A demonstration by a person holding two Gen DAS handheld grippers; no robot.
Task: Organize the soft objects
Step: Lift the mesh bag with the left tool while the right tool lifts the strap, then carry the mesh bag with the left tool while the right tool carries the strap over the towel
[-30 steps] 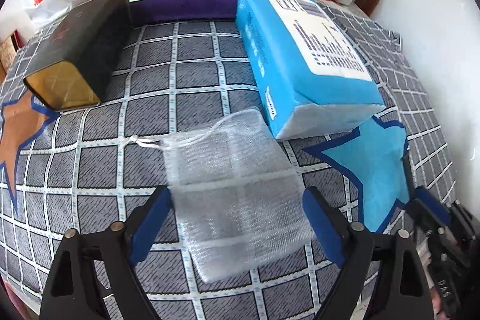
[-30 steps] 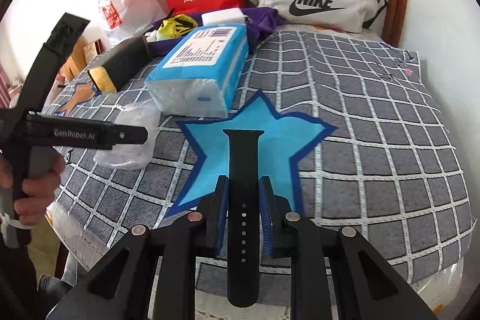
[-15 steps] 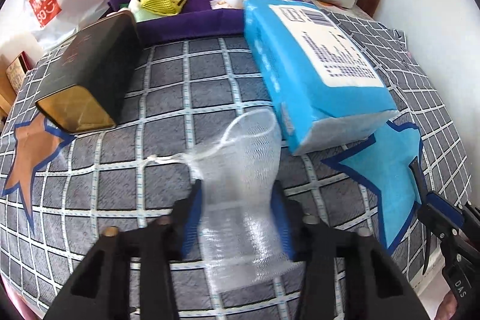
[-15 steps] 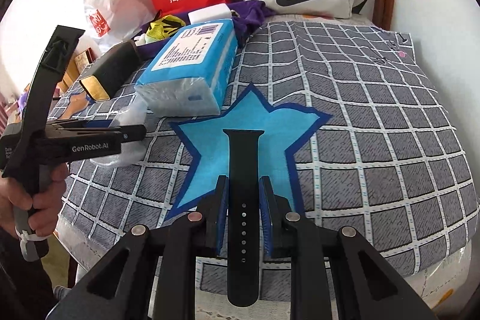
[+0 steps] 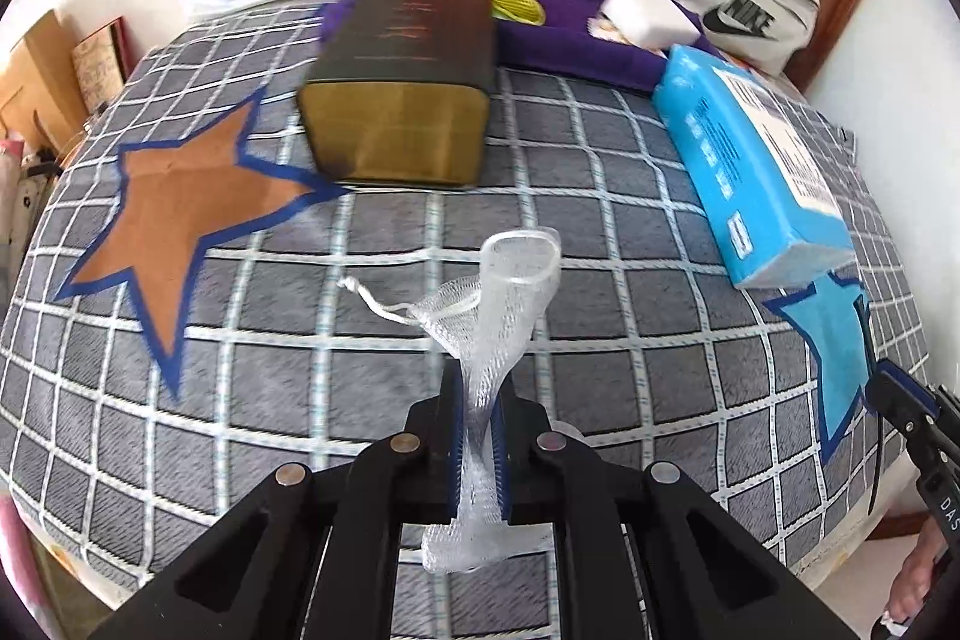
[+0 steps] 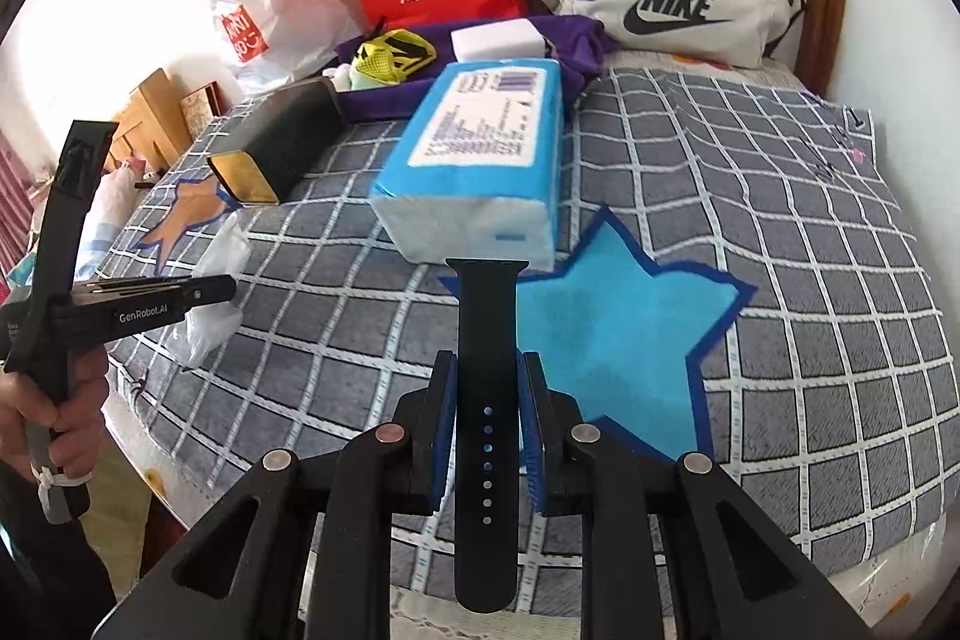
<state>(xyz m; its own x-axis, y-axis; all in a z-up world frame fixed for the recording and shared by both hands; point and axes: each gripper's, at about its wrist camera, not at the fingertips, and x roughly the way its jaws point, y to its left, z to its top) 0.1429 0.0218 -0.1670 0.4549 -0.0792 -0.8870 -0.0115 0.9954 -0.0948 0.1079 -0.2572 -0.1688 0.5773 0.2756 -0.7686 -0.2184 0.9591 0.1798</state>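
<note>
Left gripper (image 5: 477, 430) clamps the white mesh pouch (image 5: 498, 316) and right gripper (image 6: 485, 430) the black watch strap (image 6: 486, 340), both lifted near the blue tissue pack (image 6: 480, 160), likely awaiting placement.

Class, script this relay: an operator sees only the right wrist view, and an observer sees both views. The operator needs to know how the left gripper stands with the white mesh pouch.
Operator: Is the left gripper holding the mesh pouch? I only see it side-on.
Observer: Yes. Its fingers have just been closing and are now shut on the pouch, which is bunched narrow between them.
Operator: Where is the drawstring?
Observer: It trails off to the left from the pouch's neck, clear of the fingers.
</note>
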